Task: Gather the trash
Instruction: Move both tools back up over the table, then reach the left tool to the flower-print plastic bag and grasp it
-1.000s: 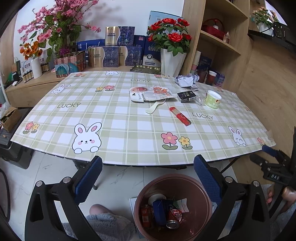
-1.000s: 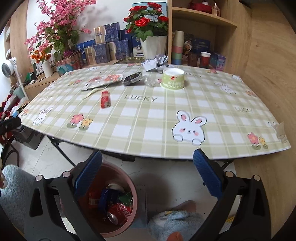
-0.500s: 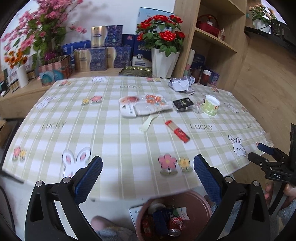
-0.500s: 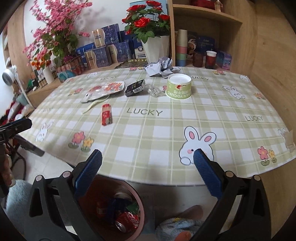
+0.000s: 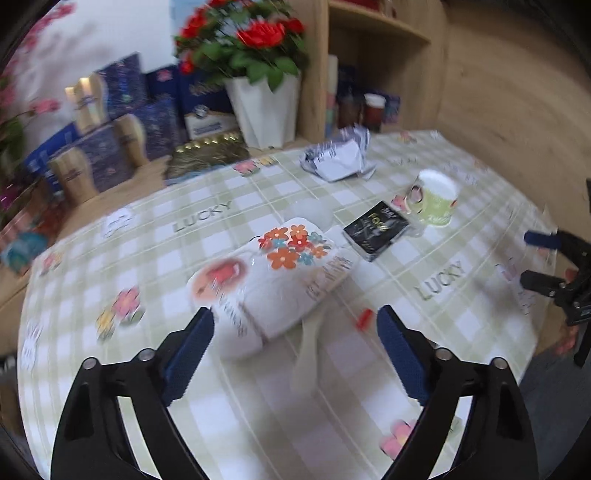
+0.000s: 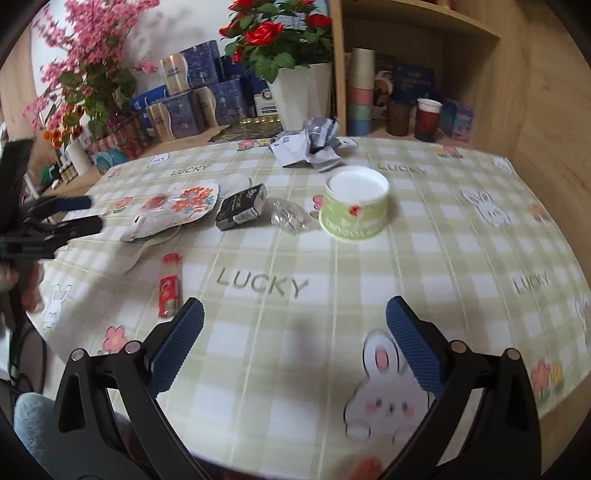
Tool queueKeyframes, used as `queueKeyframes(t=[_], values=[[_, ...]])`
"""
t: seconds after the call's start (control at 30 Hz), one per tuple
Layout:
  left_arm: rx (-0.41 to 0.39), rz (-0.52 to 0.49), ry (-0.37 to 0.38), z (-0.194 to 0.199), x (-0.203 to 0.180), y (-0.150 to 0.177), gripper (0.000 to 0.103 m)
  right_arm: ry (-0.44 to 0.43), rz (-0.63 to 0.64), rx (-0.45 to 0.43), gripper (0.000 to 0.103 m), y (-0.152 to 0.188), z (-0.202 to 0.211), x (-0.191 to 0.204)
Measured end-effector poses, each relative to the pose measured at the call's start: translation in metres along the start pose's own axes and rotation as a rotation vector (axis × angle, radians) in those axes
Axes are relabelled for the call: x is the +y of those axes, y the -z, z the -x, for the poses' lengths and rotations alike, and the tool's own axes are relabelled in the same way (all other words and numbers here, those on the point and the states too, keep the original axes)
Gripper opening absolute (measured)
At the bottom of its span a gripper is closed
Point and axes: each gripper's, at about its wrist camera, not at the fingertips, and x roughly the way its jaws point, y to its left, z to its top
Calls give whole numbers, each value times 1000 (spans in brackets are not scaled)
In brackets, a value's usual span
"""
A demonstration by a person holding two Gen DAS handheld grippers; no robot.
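The worktop (image 6: 424,229) wore a green checked cloth printed with rabbits and flowers. Behind it stood a wooden shelf (image 6: 417,70), a white wall (image 6: 184,22), stacked blue boxes (image 6: 207,92) and red roses (image 6: 280,33) in a white pot.

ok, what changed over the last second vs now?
Both grippers came forward from above the floor bin to over the table. The left gripper now hangs over the white flower-printed plastic pouch, jaws closing, nothing gripped yet. The right gripper is open and empty. Green paper cup, black box and red tube unmoved.
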Motion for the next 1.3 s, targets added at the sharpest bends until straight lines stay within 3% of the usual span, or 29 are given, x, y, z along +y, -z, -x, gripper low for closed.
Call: queueKeyframes(t=[0.23,0.43,0.63,0.83,0.9,1.07,1.3], values=[[71,-130,34,-63,9,-21,86,-13,-1,6,97,-18,-32,-3],[95,-74,141,-88,31,-43,84,-1,6,21,97,-23,-48,-9],[140,-119,219,-102,26,-52,84,-8,-29,31,97,-23,-54,-23],[154,-153,209,-113,17,-50,83,3,-37,38,97,-22,-60,-27],[153,-151,192,-117,15,-48,76,0,-41,36,97,-23,-60,-27],[143,-179,184,-113,9,-41,76,-1,-29,29,97,-23,-59,-25],[125,-139,139,-114,10,-37,67,-4,-37,37,97,-22,-63,-24]])
